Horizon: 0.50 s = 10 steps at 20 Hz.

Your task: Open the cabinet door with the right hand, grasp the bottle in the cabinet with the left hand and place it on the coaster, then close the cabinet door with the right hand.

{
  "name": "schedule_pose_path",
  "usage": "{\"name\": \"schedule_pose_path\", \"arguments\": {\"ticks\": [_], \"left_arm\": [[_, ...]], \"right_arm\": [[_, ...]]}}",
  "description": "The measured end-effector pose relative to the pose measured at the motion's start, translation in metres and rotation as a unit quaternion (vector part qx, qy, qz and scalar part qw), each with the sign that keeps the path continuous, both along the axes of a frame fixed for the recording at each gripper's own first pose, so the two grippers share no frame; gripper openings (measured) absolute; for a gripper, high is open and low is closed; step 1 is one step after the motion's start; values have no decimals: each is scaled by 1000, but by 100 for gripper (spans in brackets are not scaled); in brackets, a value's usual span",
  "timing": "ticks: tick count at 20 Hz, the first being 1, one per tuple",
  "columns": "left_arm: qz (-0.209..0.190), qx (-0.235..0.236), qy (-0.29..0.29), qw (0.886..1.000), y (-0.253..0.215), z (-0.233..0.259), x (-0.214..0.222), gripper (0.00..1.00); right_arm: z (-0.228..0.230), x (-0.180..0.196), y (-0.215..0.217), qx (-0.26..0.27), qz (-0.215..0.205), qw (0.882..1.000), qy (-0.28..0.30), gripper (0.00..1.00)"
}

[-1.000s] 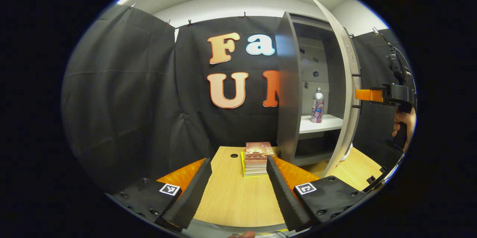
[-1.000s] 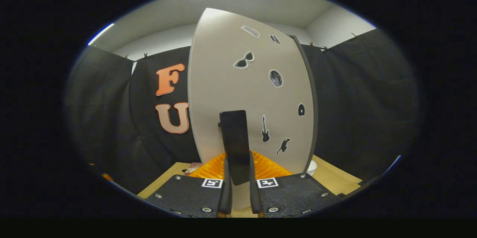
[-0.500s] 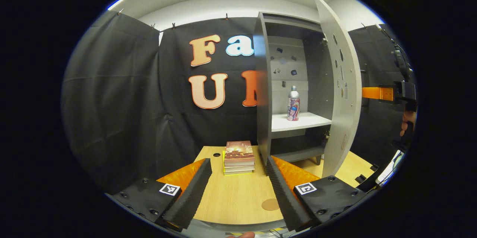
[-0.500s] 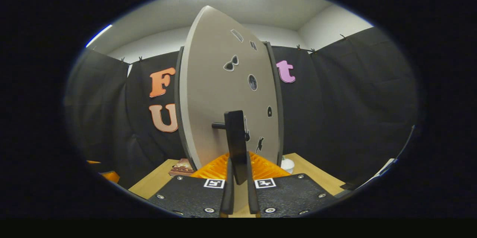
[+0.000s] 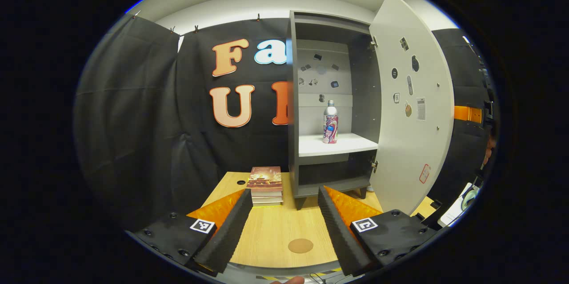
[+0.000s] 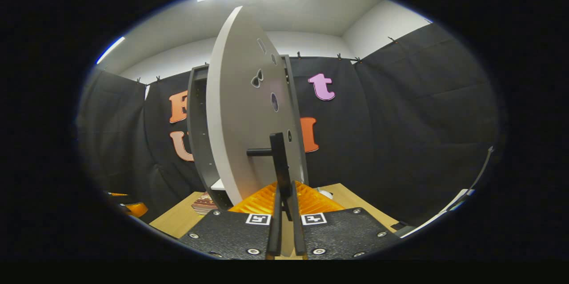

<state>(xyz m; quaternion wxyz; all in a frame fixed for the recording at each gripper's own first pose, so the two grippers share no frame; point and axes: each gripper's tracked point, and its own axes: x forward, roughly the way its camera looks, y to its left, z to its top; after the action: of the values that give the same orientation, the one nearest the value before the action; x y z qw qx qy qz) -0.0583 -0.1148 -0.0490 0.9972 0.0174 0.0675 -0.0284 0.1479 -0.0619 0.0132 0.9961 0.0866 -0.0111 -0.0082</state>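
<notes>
Door (image 5: 411, 97) swung wider — right hand-held gripper (image 6: 284, 213) pinching handle (image 6: 279, 162); left hand-held gripper (image 5: 280, 226) spread; bottle (image 5: 330, 122) upright.

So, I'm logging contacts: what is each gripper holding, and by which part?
Right gripper clamps the cabinet door by its handle; left gripper holds nothing.

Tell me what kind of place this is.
Probably a staged recording booth, not a home: black cloth wall clipped up as a backdrop, a lone grey cabinet standing on a wooden table, its bottle the sole content.
</notes>
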Motion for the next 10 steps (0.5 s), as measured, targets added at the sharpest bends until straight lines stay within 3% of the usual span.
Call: {"name": "schedule_pose_path", "arguments": {"ticks": [3, 6, 10], "left_arm": [[1, 5, 0, 1000, -15, -4, 3, 94], [2, 5, 2, 1000, -30, -5, 4, 94], [2, 5, 0, 1000, -48, -2, 4, 94]], "right_arm": [[7, 4, -13, 3, 11, 1000, -16, 5], [5, 8, -28, -8, 12, 1000, -20, 14], [4, 9, -51, 5, 21, 1000, -18, 4]]}}
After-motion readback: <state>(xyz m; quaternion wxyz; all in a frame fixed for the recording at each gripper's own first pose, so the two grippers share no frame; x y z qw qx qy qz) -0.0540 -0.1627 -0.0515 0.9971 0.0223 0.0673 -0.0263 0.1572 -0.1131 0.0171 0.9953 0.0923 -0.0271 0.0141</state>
